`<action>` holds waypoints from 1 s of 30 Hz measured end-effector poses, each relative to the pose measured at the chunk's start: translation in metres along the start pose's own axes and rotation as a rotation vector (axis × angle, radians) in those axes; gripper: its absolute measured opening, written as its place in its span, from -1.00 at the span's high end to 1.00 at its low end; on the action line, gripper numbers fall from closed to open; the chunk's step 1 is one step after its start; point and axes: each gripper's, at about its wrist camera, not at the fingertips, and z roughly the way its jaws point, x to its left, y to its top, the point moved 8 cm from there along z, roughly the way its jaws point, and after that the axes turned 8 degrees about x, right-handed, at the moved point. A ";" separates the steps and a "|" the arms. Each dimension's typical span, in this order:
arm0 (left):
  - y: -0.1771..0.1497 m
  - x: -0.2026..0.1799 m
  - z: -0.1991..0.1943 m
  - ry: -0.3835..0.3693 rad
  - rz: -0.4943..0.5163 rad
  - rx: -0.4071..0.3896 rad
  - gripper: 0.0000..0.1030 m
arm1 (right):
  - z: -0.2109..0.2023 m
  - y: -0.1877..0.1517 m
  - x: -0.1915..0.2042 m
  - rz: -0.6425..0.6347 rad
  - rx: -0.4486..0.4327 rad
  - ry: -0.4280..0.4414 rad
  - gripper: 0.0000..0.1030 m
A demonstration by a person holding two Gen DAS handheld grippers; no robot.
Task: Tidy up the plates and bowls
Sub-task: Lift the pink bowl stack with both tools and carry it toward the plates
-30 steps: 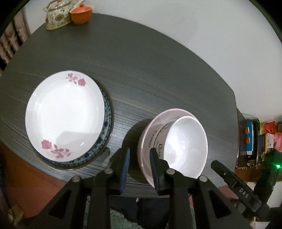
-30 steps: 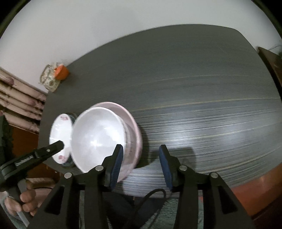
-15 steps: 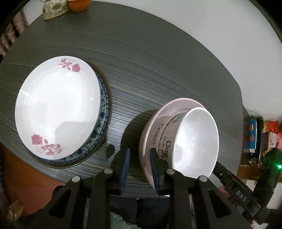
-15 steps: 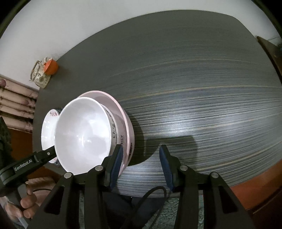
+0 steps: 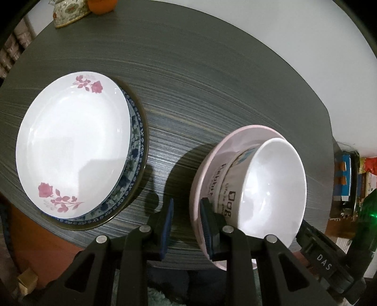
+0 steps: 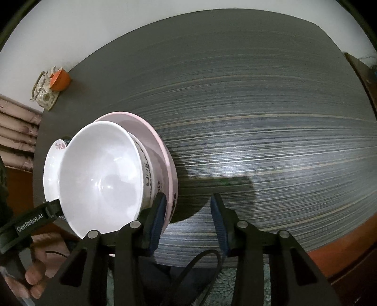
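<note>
A white bowl with printed lettering sits in a pink bowl near the table's front edge; both show in the right wrist view, white bowl and pink bowl. A white plate with pink flowers lies on a blue-patterned plate to the left. My left gripper is open, its jaws astride the pink bowl's near-left rim. My right gripper is open, its left finger at the pink bowl's right rim.
A patterned teapot and an orange cup stand at the table's far left corner. The dark wood-grain table stretches wide to the right. Shelves with coloured items stand beyond the right edge.
Both grippers have moved closer to the stacked bowls. The left jaws now straddle the pink bowl's rim and the right gripper's left finger has reached its right rim. The dishes have not moved.
</note>
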 end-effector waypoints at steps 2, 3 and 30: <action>0.000 -0.001 0.001 -0.002 0.005 -0.007 0.57 | 0.002 0.000 0.000 0.001 0.003 -0.001 0.31; 0.000 -0.001 0.000 0.000 0.010 -0.010 0.59 | 0.003 0.000 0.001 -0.001 0.004 -0.004 0.31; -0.009 -0.019 0.001 0.049 0.041 -0.093 0.82 | 0.009 0.001 0.016 -0.040 0.003 -0.008 0.60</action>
